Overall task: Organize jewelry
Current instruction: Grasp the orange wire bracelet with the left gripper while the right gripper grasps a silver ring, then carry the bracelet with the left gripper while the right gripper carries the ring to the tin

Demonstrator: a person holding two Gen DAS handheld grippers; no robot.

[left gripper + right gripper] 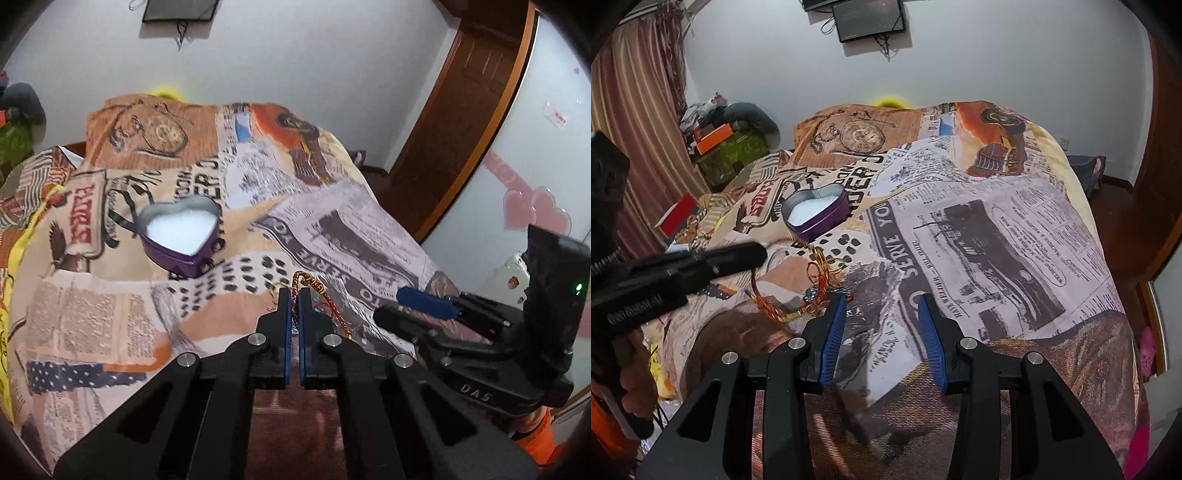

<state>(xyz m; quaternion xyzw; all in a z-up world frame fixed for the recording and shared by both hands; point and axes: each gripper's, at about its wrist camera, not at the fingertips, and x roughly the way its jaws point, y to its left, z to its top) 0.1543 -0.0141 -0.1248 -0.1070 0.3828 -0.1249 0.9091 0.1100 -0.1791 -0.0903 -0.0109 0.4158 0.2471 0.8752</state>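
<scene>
A purple heart-shaped tin [181, 236] with a white lining sits open on the printed bedspread; it also shows in the right wrist view [817, 214]. My left gripper [294, 295] is shut on a red and gold braided bracelet [303, 282], just above the cloth. In the right wrist view the bracelet [764, 299] hangs from the left gripper [759, 254], and more gold chains and a blue bead piece [820, 280] lie on the cloth. My right gripper [881, 306] is open and empty, just right of that jewelry, and shows in the left wrist view [402, 306].
The bedspread [997, 236] with newspaper print covers a humped bed. A red box [677, 216] lies at the left edge. A cluttered green stool [731, 151] and curtain [635, 110] stand at the far left. A wooden door frame [461, 110] is at the right.
</scene>
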